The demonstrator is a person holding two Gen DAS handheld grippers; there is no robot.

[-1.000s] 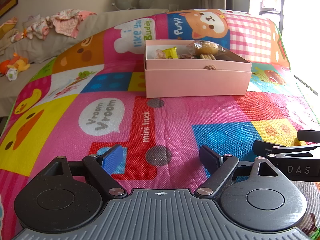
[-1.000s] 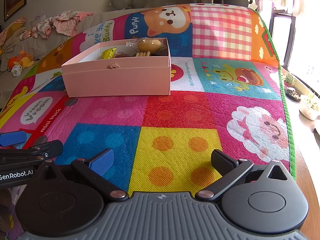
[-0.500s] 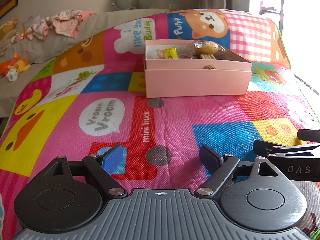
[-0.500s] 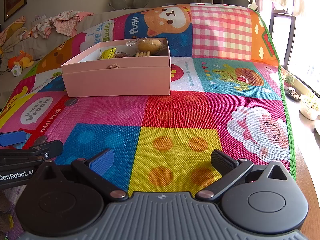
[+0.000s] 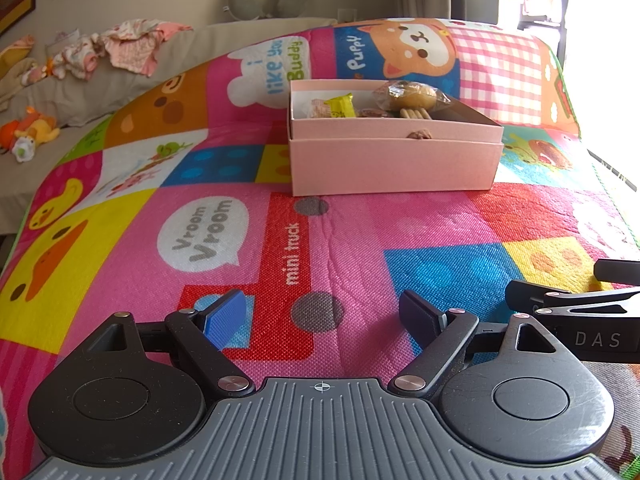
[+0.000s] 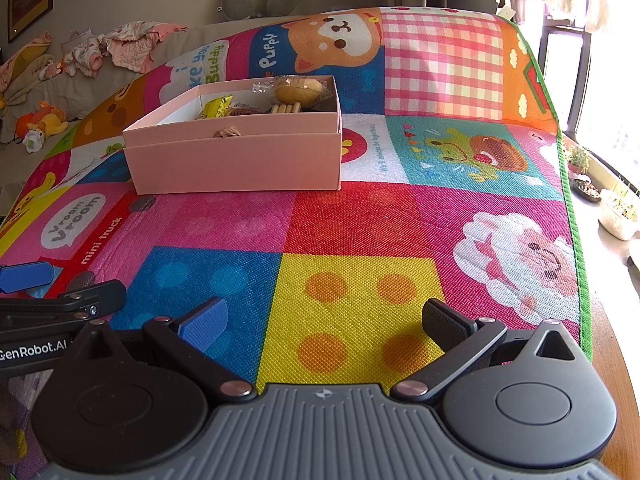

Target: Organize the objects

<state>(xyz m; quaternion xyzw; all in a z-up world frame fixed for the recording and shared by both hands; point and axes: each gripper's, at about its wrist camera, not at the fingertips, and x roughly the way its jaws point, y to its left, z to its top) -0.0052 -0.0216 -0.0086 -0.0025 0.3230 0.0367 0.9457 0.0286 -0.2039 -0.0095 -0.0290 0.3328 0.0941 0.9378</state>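
Although nothing sits between its fingers, the left gripper [image 5: 322, 314] rests low over the play mat [image 5: 360, 240], fingers spread wide and holding nothing. Straight ahead of the fingertips and well apart from them stands one pink box [image 5: 394, 160], open at the top. Inside it I count one yellow packet [image 5: 340, 106], one bun in clear wrap [image 5: 412, 95], one patterned packet beside the yellow one, and a row of pale sticks under the bun; a small brown bit shows at the near rim. No loose item lies on the mat between the fingers and the box, so the sorting looks largely done, as far as this view shows. To the right of the fingers the other gripper's side pokes in.

From the right wrist view, the right gripper [image 6: 326, 326] likewise has its fingers wide apart and empty, over a yellow square of the mat [image 6: 360, 280]. The same single box [image 6: 236, 160] lies ahead and to the left of the fingers, well apart, holding the yellow packet [image 6: 216, 107] and the bun [image 6: 298, 90]. Nothing loose remains on the mat here either; whether anything is left off-frame cannot be told.
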